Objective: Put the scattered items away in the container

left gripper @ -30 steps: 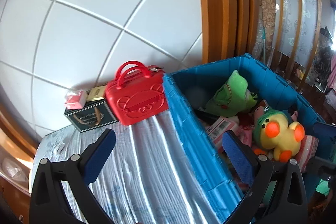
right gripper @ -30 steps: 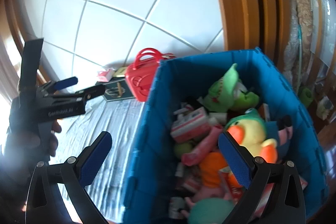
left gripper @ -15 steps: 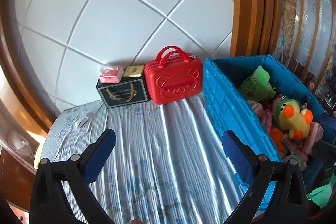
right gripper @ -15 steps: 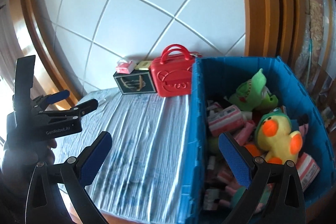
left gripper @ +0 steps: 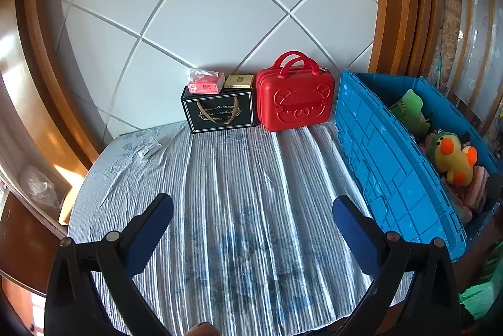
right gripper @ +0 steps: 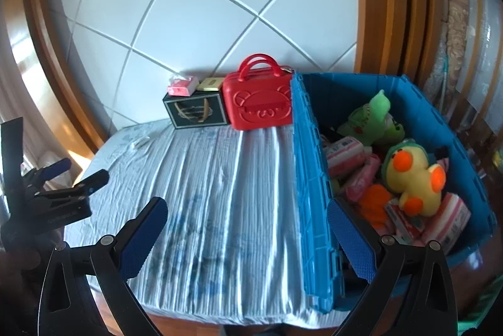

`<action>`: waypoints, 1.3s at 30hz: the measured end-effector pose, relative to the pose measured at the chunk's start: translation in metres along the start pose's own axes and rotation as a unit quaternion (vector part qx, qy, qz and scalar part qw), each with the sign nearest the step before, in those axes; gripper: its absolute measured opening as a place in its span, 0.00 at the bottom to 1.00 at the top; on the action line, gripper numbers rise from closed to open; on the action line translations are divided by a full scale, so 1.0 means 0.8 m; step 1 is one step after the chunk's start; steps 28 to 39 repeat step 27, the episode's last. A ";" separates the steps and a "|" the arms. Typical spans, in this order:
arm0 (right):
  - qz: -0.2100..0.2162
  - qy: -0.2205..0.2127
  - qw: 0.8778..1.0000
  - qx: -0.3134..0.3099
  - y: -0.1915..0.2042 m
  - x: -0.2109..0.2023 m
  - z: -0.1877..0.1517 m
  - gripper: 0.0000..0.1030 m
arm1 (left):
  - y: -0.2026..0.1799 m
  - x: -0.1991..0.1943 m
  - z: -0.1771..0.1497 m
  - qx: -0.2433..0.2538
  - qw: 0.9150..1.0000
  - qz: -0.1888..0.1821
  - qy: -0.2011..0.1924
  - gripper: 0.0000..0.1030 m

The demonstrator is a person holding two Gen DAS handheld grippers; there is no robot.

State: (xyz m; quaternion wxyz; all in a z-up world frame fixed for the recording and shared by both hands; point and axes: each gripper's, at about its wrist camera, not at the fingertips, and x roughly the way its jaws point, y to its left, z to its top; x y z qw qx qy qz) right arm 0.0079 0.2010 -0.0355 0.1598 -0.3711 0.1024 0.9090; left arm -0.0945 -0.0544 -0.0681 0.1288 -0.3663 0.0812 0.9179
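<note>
A blue crate (left gripper: 383, 159) (right gripper: 309, 178) stands at the right of a striped cloth-covered table (left gripper: 245, 197). It holds a yellow duck plush (right gripper: 411, 178) (left gripper: 456, 159), a green plush (right gripper: 374, 119) (left gripper: 408, 109) and several pink packets (right gripper: 345, 156). My left gripper (left gripper: 251, 229) is open and empty above the cloth, left of the crate. It also shows at the left edge of the right wrist view (right gripper: 75, 178). My right gripper (right gripper: 248, 235) is open and empty, straddling the crate's near left wall.
A red bear-face case (left gripper: 295, 97) (right gripper: 257, 103) and a black gift box (left gripper: 220, 112) (right gripper: 195, 112) stand against the white tiled wall. A pink packet (left gripper: 206, 84) and a gold box (left gripper: 240, 81) lie on the black box. A small white item (left gripper: 149, 152) lies at far left.
Both grippers have pulled back and left from the crate, so more of the cloth shows. Both stayed open and empty.
</note>
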 end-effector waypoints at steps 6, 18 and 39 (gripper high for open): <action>-0.016 -0.001 1.000 -0.006 -0.004 -0.008 -0.007 1.00 | 0.004 -0.010 -0.010 -0.004 1.000 0.012 0.002 1.00; 0.022 0.004 0.999 -0.032 -0.025 -0.007 -0.006 1.00 | -0.015 -0.024 -0.009 -0.042 0.999 0.023 0.012 1.00; 0.041 0.009 0.998 -0.047 -0.030 -0.003 -0.007 1.00 | -0.012 -0.036 -0.021 -0.066 0.996 0.057 0.004 1.00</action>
